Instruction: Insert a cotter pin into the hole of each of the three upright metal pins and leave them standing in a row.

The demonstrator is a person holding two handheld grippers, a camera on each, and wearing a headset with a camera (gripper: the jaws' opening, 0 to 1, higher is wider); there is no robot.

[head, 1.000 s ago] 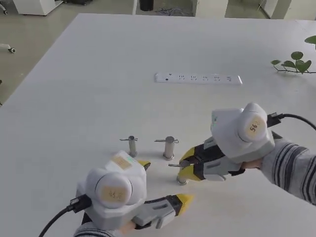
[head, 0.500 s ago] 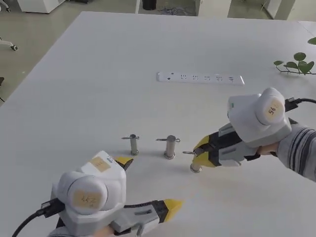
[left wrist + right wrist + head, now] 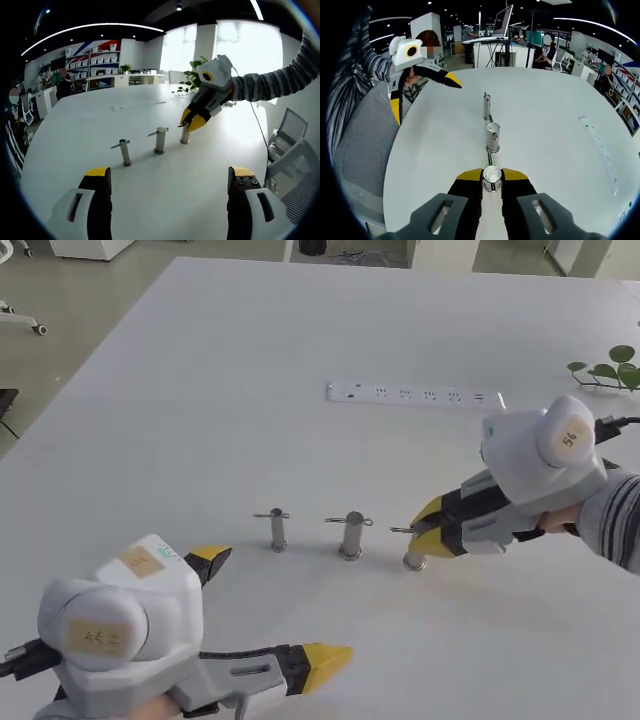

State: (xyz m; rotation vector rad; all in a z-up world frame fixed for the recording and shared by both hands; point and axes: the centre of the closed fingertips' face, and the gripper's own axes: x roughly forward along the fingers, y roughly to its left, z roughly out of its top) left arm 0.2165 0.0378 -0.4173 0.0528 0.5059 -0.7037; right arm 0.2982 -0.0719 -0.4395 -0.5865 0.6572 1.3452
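Three metal pins stand in a row on the white table (image 3: 200, 390). The left pin (image 3: 278, 530) and middle pin (image 3: 351, 536) each carry a cotter pin (image 3: 266, 513) crosswise near the top. The right tool (image 3: 428, 530) is clenched on the right pin (image 3: 492, 176) — in the head view its yellow tips cover all but the pin's foot. A thin wire end (image 3: 400, 530) pokes out beside them; whether it passes through the hole is hard to make out. The left tool (image 3: 275, 605) hovers nearer the person — spread wide, holding nothing.

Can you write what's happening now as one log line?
left gripper: open | right gripper: fingers shut on end metal pin, cotter pin in it | middle pin, far pin: upright, cotter pins in
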